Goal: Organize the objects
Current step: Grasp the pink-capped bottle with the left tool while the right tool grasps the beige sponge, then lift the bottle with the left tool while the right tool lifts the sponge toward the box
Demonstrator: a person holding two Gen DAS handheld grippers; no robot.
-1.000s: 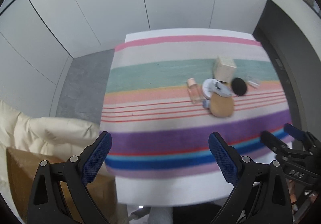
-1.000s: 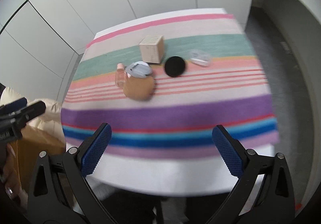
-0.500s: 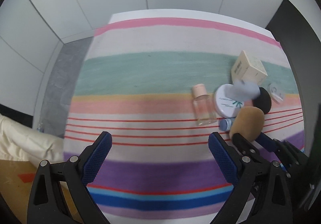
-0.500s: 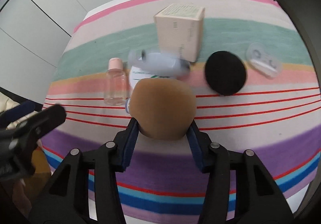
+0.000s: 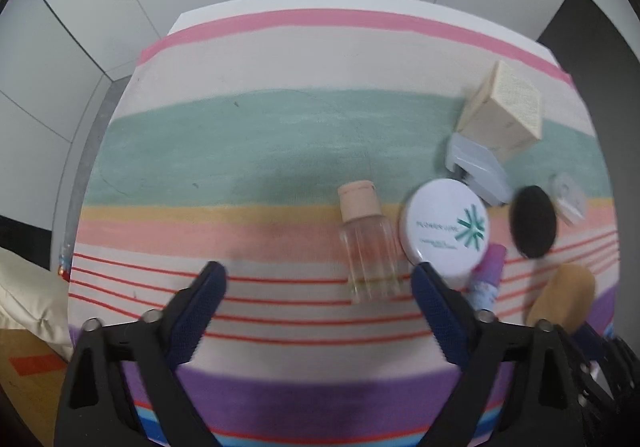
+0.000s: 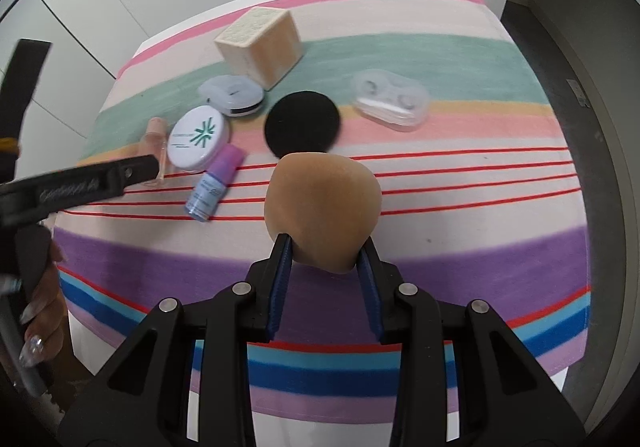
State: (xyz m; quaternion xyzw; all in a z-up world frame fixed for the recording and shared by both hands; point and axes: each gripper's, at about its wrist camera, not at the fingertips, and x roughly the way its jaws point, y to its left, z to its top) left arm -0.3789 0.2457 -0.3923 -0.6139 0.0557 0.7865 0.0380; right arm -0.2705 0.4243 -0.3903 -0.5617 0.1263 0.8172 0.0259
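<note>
The right gripper, jaws just closing, clenches a soft, matte tan teardrop sponge at its narrow end, above the woven striped cloth. At its 12 o'clock lies a flat black round pad, at 10 o'clock a glossy white round compact. The left gripper, jaws also closing but still released, hovers with a clear ribbed plastic bottle at its 1 o'clock.

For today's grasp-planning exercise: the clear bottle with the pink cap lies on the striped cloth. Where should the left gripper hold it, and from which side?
Grip the clear bottle across its round body, below the pink cap, coming down from above. It lies flat, so its long sides are free; the white compact crowds one side, so the left gripper must slip a finger between them.
</note>
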